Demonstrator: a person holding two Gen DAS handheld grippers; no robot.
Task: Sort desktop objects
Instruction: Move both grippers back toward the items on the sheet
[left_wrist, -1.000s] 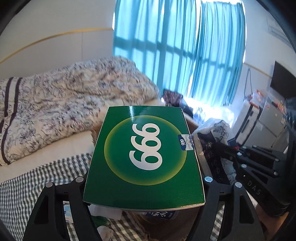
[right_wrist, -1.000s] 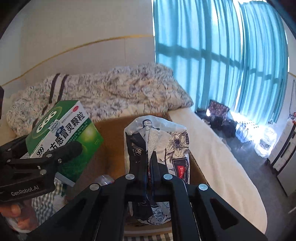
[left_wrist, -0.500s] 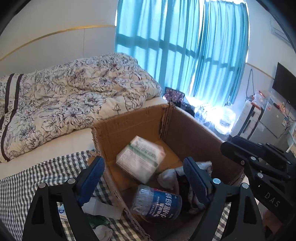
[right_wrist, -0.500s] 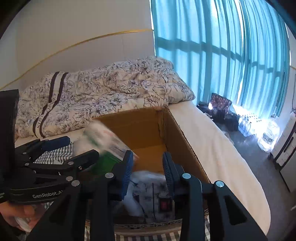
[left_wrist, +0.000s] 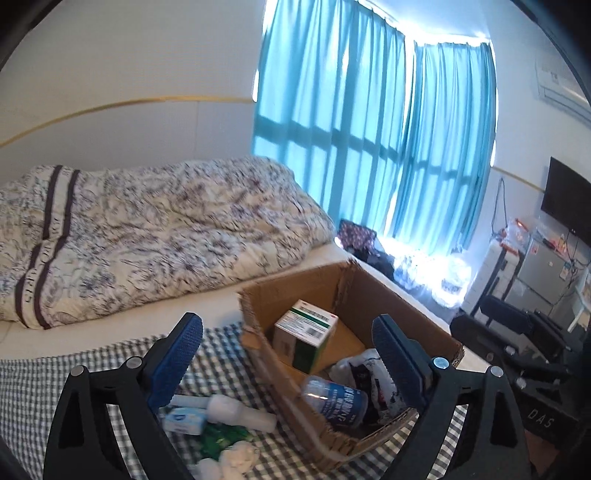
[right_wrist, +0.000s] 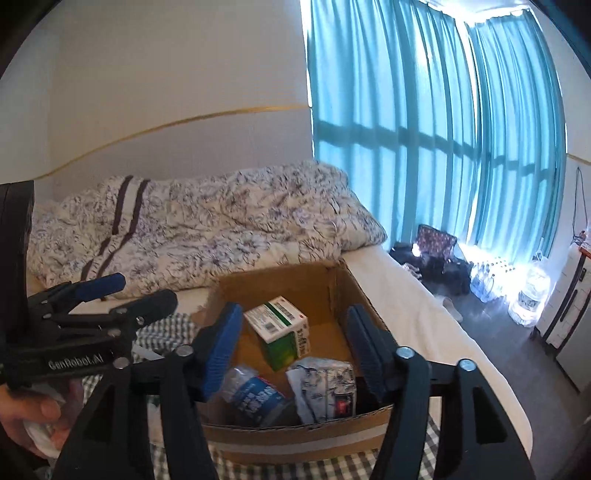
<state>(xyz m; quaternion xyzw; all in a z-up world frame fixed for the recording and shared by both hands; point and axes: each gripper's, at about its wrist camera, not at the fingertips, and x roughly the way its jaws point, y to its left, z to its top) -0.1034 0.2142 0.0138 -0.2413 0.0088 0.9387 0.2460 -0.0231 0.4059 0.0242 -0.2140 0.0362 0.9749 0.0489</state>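
Note:
An open cardboard box (left_wrist: 373, 291) (right_wrist: 280, 282) stands on a checked cloth. Inside it lie a green and white medicine box (left_wrist: 304, 332) (right_wrist: 280, 328), a flowered tissue pack (left_wrist: 364, 376) (right_wrist: 325, 387) and a clear bottle with a blue label (left_wrist: 334, 400) (right_wrist: 251, 397). My left gripper (left_wrist: 288, 360) is open and empty, above the box's near left corner. My right gripper (right_wrist: 295, 347) is open and empty over the box. The left gripper (right_wrist: 110, 295) also shows in the right wrist view, to the left.
On the checked cloth (left_wrist: 33, 376) left of the box lie a white tube (left_wrist: 236, 408), a small blue and white pack (left_wrist: 184, 422), a green wrapper (left_wrist: 221, 443) and crumpled tissue (left_wrist: 236, 459). A flowered duvet (left_wrist: 147, 229) lies behind. Teal curtains (left_wrist: 369, 147) hang at the back.
Both grippers opened and let go. The green medicine box and the tissue pack dropped into the cardboard box. Both grippers have pulled back from it.

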